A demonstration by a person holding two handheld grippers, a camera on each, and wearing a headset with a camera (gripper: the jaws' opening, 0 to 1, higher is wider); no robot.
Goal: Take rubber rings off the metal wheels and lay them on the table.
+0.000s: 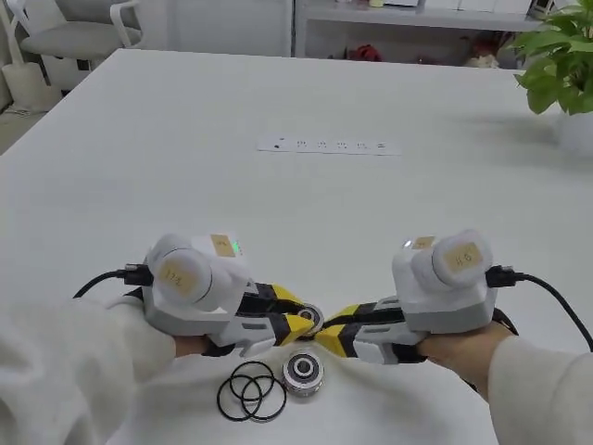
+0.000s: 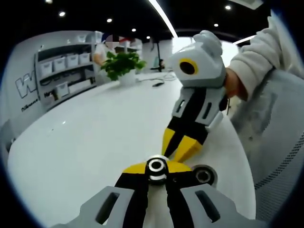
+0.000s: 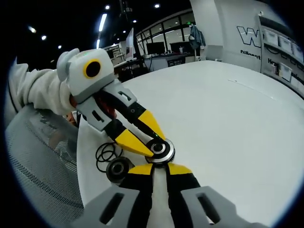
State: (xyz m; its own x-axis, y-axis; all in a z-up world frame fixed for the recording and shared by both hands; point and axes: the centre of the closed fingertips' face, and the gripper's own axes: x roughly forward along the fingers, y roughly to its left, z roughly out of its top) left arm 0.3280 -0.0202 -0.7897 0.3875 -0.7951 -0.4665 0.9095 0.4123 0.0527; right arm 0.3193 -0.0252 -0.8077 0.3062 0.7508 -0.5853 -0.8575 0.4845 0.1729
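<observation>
Left gripper (image 2: 156,176) clamps a wheel (image 2: 156,166); the right gripper (image 3: 160,167) sits closed at its rim. Best to peel the ring (image 3: 169,153) sideways, holding the wheel steady.

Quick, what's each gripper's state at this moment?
Left hand-held gripper: shut on the metal wheel.
Right hand-held gripper: jaws together at that wheel's rim; whether they pinch anything cannot be told.

Ceiling lights (image 2: 161,16) flood the room evenly, and the white tabletop (image 1: 306,102) looks bright with little glare. Shadows are soft: a pale one beside the plant (image 1: 556,60) at the far right corner, a thin one under the metal wheel (image 1: 303,370) near the front edge. Both gripper views bulge and smear toward their edges.
</observation>
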